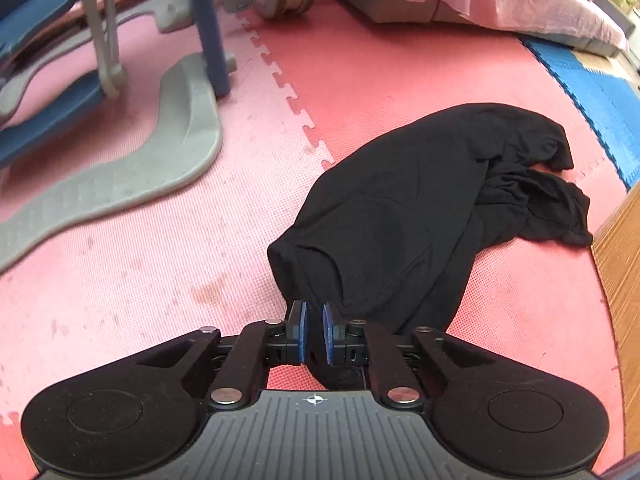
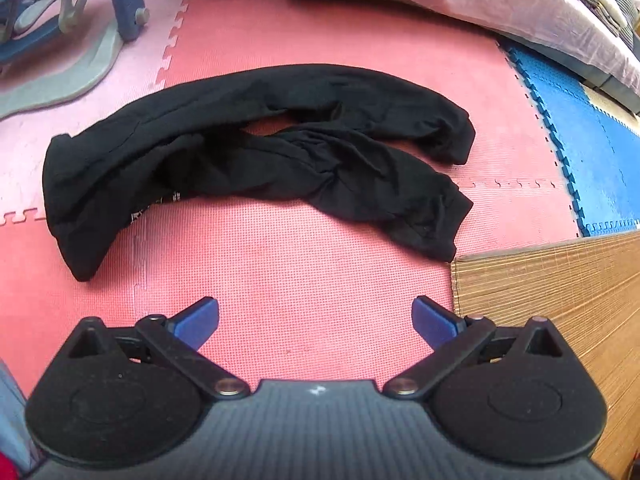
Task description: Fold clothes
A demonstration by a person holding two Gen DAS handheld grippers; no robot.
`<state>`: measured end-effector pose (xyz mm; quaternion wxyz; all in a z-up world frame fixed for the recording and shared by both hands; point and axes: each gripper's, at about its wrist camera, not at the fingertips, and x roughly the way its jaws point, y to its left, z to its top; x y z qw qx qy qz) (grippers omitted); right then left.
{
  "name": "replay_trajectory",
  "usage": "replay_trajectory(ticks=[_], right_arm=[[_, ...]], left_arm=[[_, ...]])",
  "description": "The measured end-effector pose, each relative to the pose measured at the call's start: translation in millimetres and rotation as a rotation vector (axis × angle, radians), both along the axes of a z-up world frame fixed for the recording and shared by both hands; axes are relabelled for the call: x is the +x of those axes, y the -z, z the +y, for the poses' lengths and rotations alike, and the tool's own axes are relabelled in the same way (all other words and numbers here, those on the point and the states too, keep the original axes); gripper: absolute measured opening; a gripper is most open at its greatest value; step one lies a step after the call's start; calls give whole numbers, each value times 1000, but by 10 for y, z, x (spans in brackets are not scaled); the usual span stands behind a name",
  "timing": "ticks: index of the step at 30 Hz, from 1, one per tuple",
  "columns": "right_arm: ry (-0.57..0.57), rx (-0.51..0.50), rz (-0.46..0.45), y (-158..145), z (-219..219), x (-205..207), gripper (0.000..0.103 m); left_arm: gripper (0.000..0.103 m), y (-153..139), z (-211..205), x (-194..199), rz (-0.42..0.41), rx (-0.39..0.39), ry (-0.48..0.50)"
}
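— Where's the garment point(image 2: 256, 152)?

— On the red mat point(image 2: 304, 288), a black bunched thing with two legs or sleeves trailing toward the blue mat point(image 2: 580, 152). One end crosses onto the pink mat point(image 1: 132, 264).

— And the left gripper point(image 1: 315, 320)?

— Its blue fingers point(image 1: 303, 330) are pressed on a fold of the cloth at the near end; black fabric runs down between them, and the cloth there looks lifted off the mat.

— The right gripper point(image 2: 315, 322)?

— Spread wide, fingers point(image 2: 198, 322) well apart, nothing between them. It hovers over bare red mat, near the garment but not touching.

— Anything else around?

— A woven straw mat point(image 2: 560, 304) just beside one trailing end, a grey plastic frame point(image 1: 120, 184) on the pink mat, and a pink sheet point(image 2: 500, 0) draped at the back.
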<state>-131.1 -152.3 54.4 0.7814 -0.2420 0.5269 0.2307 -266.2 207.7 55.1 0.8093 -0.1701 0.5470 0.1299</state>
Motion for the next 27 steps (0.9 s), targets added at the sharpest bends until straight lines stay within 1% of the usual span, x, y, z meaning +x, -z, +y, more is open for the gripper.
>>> replay_trajectory(ticks=[2,4,6,7,10,12,14,16,19,21,24,27], right_arm=[[-9,-12,4,57,56,-63,103],[-18,-25,7,114,112,-126,103],[-28,-37,11,171,167,-189,103],[-32,-43,13,199,195,-221,103],[-46,-62,18,284,279,-315,103],[-53,-49,33,394,312,-288,103],[-60,-37,48,505,345,-259,103],[-67,-24,63,615,378,-230,103],[-78,-5,85,781,427,-186,103],[-85,8,100,892,460,-157,103],[-95,27,122,1058,510,-113,103],[-111,71,150,1191,558,-110,103]], left_arm=[[20,247,112,-172,-20,-51,-60],[22,486,132,-238,-7,-74,-63],[25,723,113,-251,18,-69,-70],[28,836,103,-252,27,-68,-74],[36,1104,61,-188,14,-97,-90],[40,1261,27,-145,-2,-134,-103],[43,1389,2,-111,-17,-144,-121],[45,1501,-14,-59,-33,-135,-130],[45,1628,-30,122,-13,-95,-96],[45,1666,-68,222,-14,-80,-92],[44,1693,-156,386,13,-62,-74],[41,1630,-264,481,-19,-31,-35]])
